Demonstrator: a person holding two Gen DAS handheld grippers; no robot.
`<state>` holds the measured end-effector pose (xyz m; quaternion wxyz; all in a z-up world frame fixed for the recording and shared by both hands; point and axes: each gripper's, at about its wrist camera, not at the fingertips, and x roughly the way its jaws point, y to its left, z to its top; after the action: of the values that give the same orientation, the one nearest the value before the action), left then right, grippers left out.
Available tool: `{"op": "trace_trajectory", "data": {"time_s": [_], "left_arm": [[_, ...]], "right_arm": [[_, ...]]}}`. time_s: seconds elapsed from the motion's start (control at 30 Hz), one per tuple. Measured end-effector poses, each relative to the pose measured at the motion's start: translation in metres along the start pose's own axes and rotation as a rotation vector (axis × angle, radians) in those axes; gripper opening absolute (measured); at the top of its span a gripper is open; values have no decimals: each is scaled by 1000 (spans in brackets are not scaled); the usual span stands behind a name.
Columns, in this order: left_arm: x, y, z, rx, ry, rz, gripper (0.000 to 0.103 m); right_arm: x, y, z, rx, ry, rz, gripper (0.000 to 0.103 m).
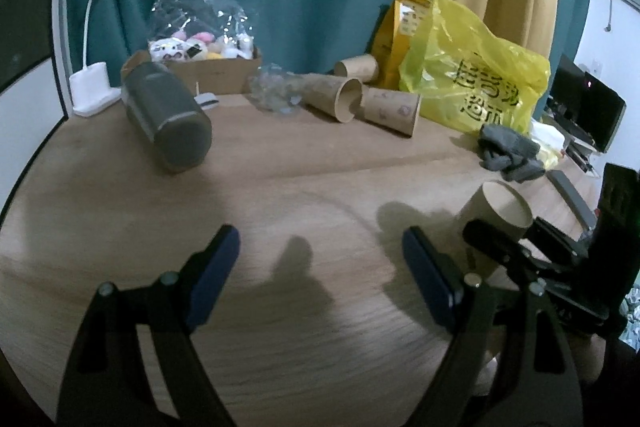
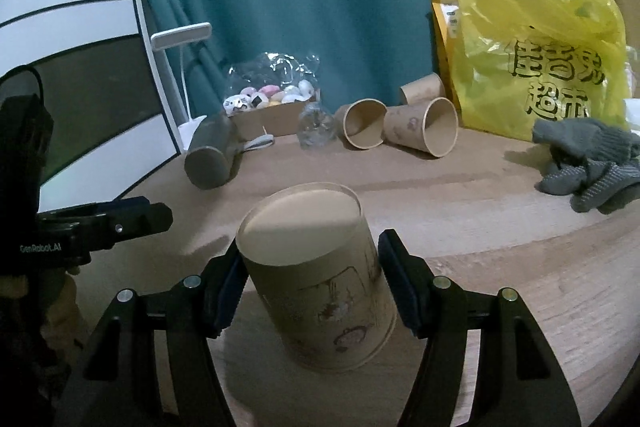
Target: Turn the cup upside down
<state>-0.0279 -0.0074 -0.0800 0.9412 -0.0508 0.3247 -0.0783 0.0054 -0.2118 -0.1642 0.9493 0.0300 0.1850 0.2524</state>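
A brown paper cup (image 2: 320,275) with cartoon print is upside down between my right gripper's (image 2: 310,279) blue pads, its flat base on top and its rim low by the wooden table (image 2: 500,267). The pads touch its sides, so the gripper is shut on it. The same cup shows in the left wrist view (image 1: 496,215) at the right, held by the right gripper (image 1: 504,247). My left gripper (image 1: 320,259) is open and empty, low over the table. It also shows at the left of the right wrist view (image 2: 132,219).
Three more paper cups (image 2: 420,127) lie on their sides at the back. A grey bottle (image 1: 168,115) lies at the back left, near a white lamp (image 1: 94,83) and a cardboard box (image 1: 208,67). A yellow bag (image 1: 472,79) and grey gloves (image 2: 588,163) sit at the right.
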Motion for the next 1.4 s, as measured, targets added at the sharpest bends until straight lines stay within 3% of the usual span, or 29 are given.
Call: {"op": "trace_trajectory", "data": {"time_s": [0.17,0.27,0.47,0.57,0.67,0.8,1.1,1.4], "left_arm": [[-2,-1,1,-1,-5,4,85],[-3,0,1,-6,-7,9,85],[-10,0,2,-12,-21,-4,85],[-21,-3,5,-12,-51,-2,85],[-34,-10,6,0,-78,39,85],[-55,-15,7,-20,-109,103,85],[-89,-20,-8,-31,-134,148,85],[-96,-32,-22,-24,-110,149,85]], "right_arm": [[-1,-1,3,0,5,-1,68],[0,2,3,-12,5,1,75],[1,3,11,-1,54,0,80],[-15,5,26,-12,25,-21,83],[-32,8,43,-27,10,-58,85],[-42,15,56,-68,55,-135,85],[-55,21,38,-80,133,-190,85],[-65,24,27,-69,138,-194,85]]}}
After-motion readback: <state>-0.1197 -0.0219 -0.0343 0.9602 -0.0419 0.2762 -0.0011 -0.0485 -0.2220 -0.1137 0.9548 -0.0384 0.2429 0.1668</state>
